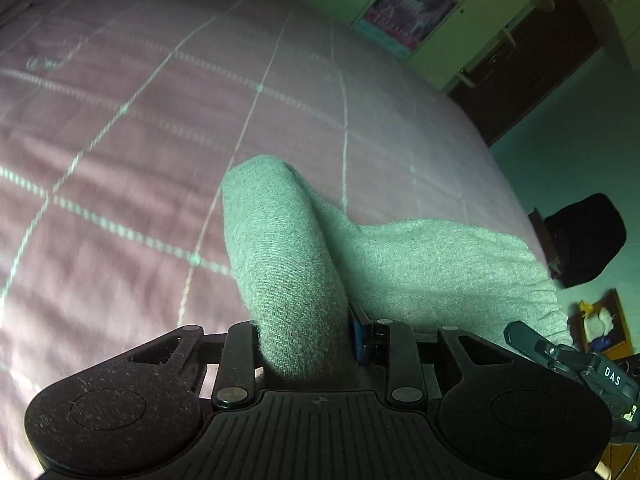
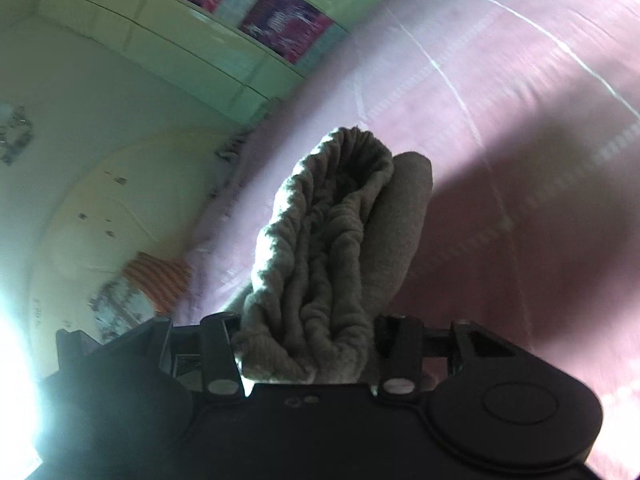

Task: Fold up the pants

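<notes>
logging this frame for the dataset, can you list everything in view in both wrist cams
pants: one, grey knit, bunched between both grippers, raised off the bed; the gathered waistband shows in the right wrist view
bedspread: one, pink with pale grid lines, under the pants
cupboards: a row, pale green, behind the bed
posters: several, pink and dark, on the cupboard doors
dark object: one, black, beside the bed, too unclear to name
striped cloth: one, orange and white, at the bed's far side
left gripper: one, black, shut on the pants
right gripper: one, black, shut on the waistband
</notes>
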Demonstrator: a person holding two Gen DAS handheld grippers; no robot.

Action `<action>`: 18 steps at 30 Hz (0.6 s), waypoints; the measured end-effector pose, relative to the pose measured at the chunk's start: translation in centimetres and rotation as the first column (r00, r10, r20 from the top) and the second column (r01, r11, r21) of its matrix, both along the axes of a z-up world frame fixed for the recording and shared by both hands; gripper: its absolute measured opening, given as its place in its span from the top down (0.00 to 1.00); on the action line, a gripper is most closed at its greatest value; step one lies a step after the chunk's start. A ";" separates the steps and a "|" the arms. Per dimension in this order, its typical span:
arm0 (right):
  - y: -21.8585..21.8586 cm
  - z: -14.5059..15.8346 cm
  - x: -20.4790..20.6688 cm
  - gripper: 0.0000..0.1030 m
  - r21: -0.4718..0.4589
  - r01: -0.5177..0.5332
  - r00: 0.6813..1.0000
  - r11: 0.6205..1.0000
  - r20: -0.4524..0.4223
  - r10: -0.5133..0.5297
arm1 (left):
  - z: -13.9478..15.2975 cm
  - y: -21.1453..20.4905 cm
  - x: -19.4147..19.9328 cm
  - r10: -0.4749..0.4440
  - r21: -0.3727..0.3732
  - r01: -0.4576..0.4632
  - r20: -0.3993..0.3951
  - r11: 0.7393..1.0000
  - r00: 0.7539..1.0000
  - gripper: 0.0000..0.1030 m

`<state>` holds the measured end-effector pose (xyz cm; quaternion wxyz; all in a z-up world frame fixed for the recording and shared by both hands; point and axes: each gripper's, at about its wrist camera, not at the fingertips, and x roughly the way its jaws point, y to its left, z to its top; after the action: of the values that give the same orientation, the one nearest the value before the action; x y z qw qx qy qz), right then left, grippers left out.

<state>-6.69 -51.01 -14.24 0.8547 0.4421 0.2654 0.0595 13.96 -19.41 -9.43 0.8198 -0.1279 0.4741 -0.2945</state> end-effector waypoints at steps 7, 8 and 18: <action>-1.6 4.5 3.2 0.55 -0.037 0.002 0.994 0.999 0.108 0.002 | 5.5 -1.4 4.0 0.015 -0.019 -0.013 0.124 1.000 0.992 0.72; -2.0 5.0 3.9 0.55 -0.041 0.004 0.993 0.999 0.120 0.001 | 6.0 -1.8 4.6 0.018 -0.016 -0.015 0.136 1.000 0.991 0.72; -3.9 4.9 10.3 0.55 -0.078 0.019 0.991 0.997 0.131 -0.009 | 5.2 -6.8 9.8 0.024 0.103 -0.044 0.186 0.994 0.982 0.72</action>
<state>3.63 -54.94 -9.37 0.8876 0.4047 0.2078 0.0719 23.77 -26.25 -4.26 0.8707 -0.0642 0.4089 -0.2655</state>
